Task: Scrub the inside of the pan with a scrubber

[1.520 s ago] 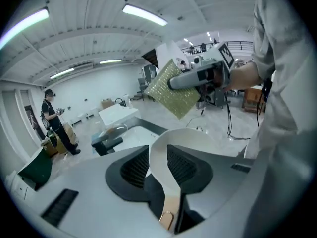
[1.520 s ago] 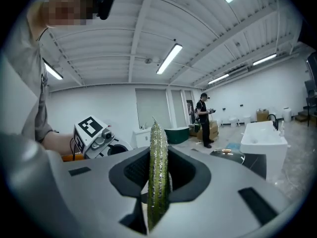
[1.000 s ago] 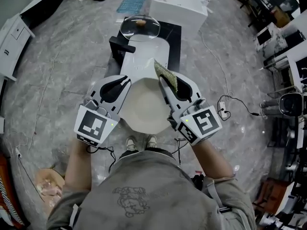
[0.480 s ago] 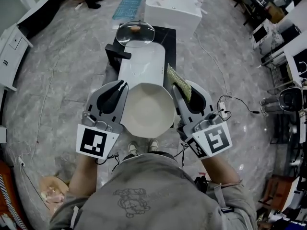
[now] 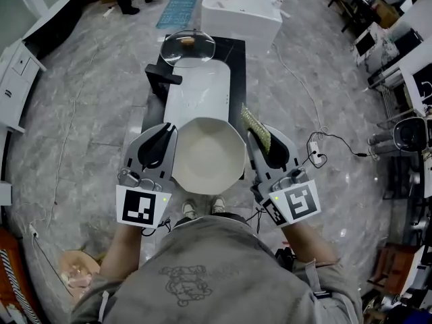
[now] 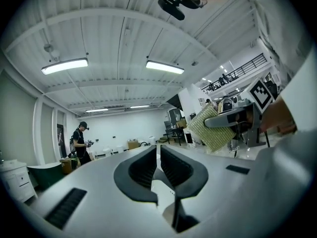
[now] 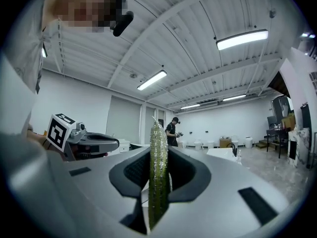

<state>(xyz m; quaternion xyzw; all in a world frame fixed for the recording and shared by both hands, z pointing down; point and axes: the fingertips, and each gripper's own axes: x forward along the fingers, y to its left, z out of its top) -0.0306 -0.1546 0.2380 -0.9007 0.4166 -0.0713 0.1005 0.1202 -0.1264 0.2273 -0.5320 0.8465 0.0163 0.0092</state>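
The cream-white pan (image 5: 208,155) is held up in front of the person's chest, its inside facing the head view. My left gripper (image 5: 165,128) sits at the pan's left edge, shut, with a thin white edge (image 6: 157,185) pinched between its jaws. In the left gripper view the left gripper (image 6: 158,150) points up toward the ceiling. My right gripper (image 5: 251,135) is just right of the pan, shut on a yellow-green scrubber (image 5: 256,123). The scrubber (image 7: 158,172) stands edge-on between the right gripper's (image 7: 158,157) jaws. It also shows as the flat scrubber (image 6: 214,128) in the left gripper view, apart from the pan.
Ahead stands a white counter (image 5: 199,93) on a dark base, with a glass lid (image 5: 188,48) at its far end and a black block (image 5: 165,76) at its left. A white tub (image 5: 241,5) is beyond. Cables (image 5: 316,150) lie on the marble floor at right.
The right gripper has carried the scrubber from over the pan's upper right rim to the right, off the pan. The pan and left gripper have held nearly still.
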